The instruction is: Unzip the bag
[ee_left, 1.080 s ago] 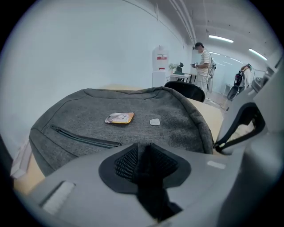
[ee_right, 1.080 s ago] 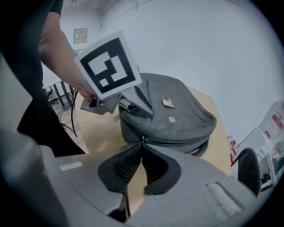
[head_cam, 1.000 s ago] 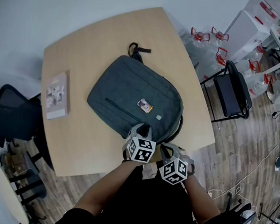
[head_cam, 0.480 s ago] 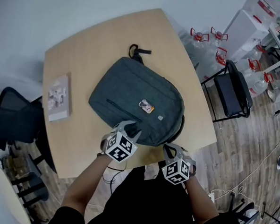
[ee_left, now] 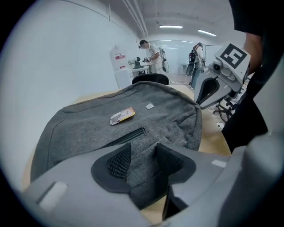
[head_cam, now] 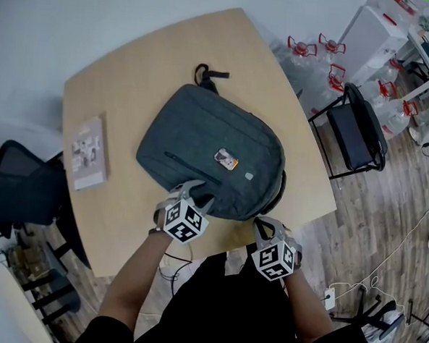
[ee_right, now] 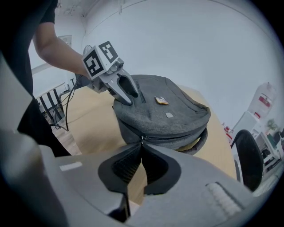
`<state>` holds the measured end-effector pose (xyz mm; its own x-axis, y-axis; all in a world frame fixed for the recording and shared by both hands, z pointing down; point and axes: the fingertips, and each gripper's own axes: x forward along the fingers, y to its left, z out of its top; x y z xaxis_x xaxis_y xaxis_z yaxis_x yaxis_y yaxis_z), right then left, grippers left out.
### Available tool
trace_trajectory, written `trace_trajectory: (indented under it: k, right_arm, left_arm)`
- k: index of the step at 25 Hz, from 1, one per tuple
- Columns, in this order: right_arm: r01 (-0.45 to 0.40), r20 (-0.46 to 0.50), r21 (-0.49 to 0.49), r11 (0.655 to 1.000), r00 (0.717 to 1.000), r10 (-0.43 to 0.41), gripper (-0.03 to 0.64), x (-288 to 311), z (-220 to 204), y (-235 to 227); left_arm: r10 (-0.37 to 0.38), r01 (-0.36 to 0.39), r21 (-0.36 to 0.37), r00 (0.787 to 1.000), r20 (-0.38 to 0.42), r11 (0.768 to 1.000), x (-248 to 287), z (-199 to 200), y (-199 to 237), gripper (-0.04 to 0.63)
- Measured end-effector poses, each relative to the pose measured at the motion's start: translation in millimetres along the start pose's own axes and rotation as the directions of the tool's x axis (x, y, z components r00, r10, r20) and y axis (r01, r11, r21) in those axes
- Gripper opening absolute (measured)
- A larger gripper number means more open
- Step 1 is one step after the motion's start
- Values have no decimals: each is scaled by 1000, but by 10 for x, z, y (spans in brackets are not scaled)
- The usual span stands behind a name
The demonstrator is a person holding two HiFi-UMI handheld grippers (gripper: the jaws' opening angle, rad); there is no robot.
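The right gripper (ee_right: 141, 144) is clenched, its jaw tips pinched on the small zipper pull (ee_right: 142, 139) where the main zipper (ee_right: 177, 138) runs along the near side of the bag (head_cam: 208, 149). Only the very tips seem to have the pull. My main worry is that a sideways tug, or one that lifts away from the zipper line, could slip the tab out of the pinch.

The left gripper (ee_left: 143, 153) is released. Its jaws have just been opening and now stand wide over the grey fabric near the front pocket zipper (ee_left: 128, 135). Cloth shows between the pads, but they do not press on it. From the right gripper view its tips lie on or just above the top face of the bag; I cannot tell which.

That leaves the bag unheld. It lies flat in the middle of the table (head_cam: 126, 82), with its near end close to the table's near edge. If the right hand pulls now, the whole bag will likely slide or turn with it rather than let the slider run, and it could be dragged toward that edge.

The zipper also bends round the bag's rounded corner — a straight pull there could bind the slider or catch loose fabric, so the left jaws probably need to pin the bag first
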<state>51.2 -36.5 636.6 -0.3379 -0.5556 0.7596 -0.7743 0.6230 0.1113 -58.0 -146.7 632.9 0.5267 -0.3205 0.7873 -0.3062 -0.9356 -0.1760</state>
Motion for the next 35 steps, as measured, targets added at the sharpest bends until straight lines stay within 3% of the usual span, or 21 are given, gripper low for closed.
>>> trace_trajectory:
  k: [11, 25, 31, 33, 35]
  right_arm:
    - [-11, -6, -2, 1000, 1000, 11, 14, 105, 113, 301]
    - [-74, 16, -22, 997, 997, 74, 14, 463, 420, 760]
    - [-48, 70, 5, 999, 996, 47, 23, 359, 406, 688]
    - [-58, 109, 75, 995, 993, 49, 57, 204, 454, 635]
    - [-74, 180, 161, 984, 983, 44, 58, 18, 579, 528]
  left_arm:
    - [15, -17, -95, 1000, -17, 995, 47, 31, 4, 193]
    - [14, -12, -109, 1000, 23, 994, 46, 79, 18, 193]
    - [4, 6, -116, 996, 85, 993, 5, 106, 22, 198]
    - [3, 17, -140, 991, 135, 990, -81, 143, 28, 257]
    - [18, 22, -192, 979, 204, 981, -217, 184, 63, 258]
